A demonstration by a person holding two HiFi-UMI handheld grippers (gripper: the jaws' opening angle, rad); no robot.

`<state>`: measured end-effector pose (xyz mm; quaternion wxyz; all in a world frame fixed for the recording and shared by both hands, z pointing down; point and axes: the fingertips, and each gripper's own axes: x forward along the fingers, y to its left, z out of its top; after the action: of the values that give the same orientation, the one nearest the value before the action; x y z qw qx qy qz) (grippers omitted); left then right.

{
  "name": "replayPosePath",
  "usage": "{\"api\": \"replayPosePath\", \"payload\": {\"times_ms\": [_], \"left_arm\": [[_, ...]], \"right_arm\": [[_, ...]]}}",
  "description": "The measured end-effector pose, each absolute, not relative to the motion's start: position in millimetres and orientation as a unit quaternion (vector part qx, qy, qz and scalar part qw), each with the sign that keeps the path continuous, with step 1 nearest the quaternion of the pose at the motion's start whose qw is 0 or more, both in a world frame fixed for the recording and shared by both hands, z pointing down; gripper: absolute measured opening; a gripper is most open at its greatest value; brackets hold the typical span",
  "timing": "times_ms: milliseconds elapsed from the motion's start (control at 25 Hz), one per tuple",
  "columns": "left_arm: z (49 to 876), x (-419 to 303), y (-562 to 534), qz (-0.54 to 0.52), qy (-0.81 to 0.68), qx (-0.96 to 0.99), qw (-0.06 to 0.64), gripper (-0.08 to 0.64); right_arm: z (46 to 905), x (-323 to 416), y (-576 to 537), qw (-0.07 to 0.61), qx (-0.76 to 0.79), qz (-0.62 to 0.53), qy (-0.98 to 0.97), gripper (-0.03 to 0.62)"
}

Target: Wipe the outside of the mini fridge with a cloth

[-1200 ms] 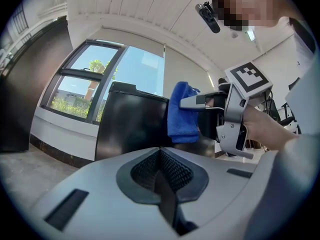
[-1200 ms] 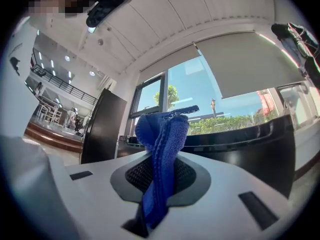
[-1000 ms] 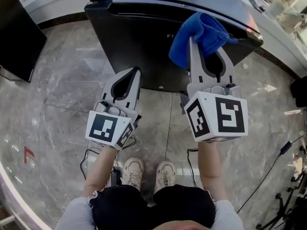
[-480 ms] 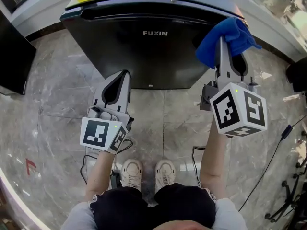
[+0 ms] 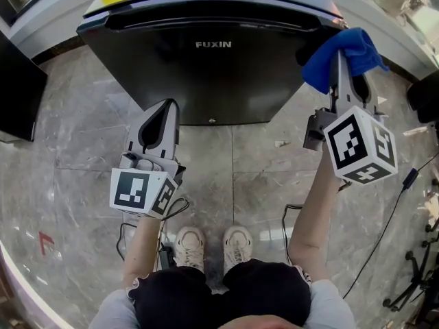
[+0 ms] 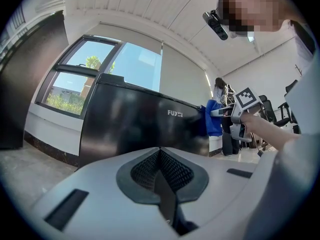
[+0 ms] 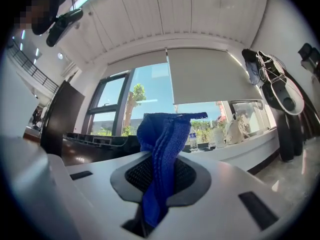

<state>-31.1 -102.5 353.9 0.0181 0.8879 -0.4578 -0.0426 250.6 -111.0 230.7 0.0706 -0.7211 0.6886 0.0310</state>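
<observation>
By glossy black mini fridge (image 5: 206,81), bunched blue cloth (image 5: 346,52) clamped in right hand-held gripper (image 5: 341,74); left hand-held gripper (image 5: 167,107) closed.

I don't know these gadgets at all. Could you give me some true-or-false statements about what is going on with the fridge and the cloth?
1. The right gripper is clamped on a blue cloth. True.
2. The left gripper holds a cloth too. False: its jaws are shut with nothing between them.
3. The mini fridge is white. False: it is black.
4. The cloth is up by the fridge corner on the person's right. True.
5. The fridge stands on a table. False: it stands on the tiled floor.
</observation>
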Motion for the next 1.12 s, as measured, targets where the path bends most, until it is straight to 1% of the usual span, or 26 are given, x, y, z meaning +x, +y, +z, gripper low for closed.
{"api": "replayPosePath", "payload": {"times_ms": [280,440,560,800,960,1040,1120], "left_arm": [[351.5,-34.6,-102.3,-0.041,-0.463,0.886,0.014,0.005],[354.5,-33.0,-103.6,-0.038,-0.464,0.885,0.017,0.005],[353.5,-29.7,-104.6,-0.038,-0.461,0.886,0.012,0.005],[349.8,-52.5,-108.2,-0.046,-0.488,0.872,0.013,0.005],[350.0,-75.6,-109.5,-0.043,-0.508,0.860,0.013,0.005],[352.8,-89.0,-109.4,-0.038,-0.519,0.854,0.014,0.005],[356.6,-102.5,-109.1,-0.035,-0.528,0.848,0.016,0.005]], "right_arm": [[229.1,279.7,-108.0,0.079,-0.750,0.028,0.656,0.075],[222.7,276.6,-98.9,0.113,-0.729,0.010,0.675,0.075],[206.8,238.0,-83.9,0.112,-0.680,0.023,0.724,0.075],[199.0,126.8,-76.2,0.127,-0.539,0.000,0.833,0.075],[226.1,50.7,-88.3,0.124,-0.460,-0.040,0.878,0.075],[243.1,14.6,-98.6,0.112,-0.438,-0.050,0.891,0.075],[258.6,-19.2,-106.4,0.092,-0.430,-0.037,0.897,0.075]]}}
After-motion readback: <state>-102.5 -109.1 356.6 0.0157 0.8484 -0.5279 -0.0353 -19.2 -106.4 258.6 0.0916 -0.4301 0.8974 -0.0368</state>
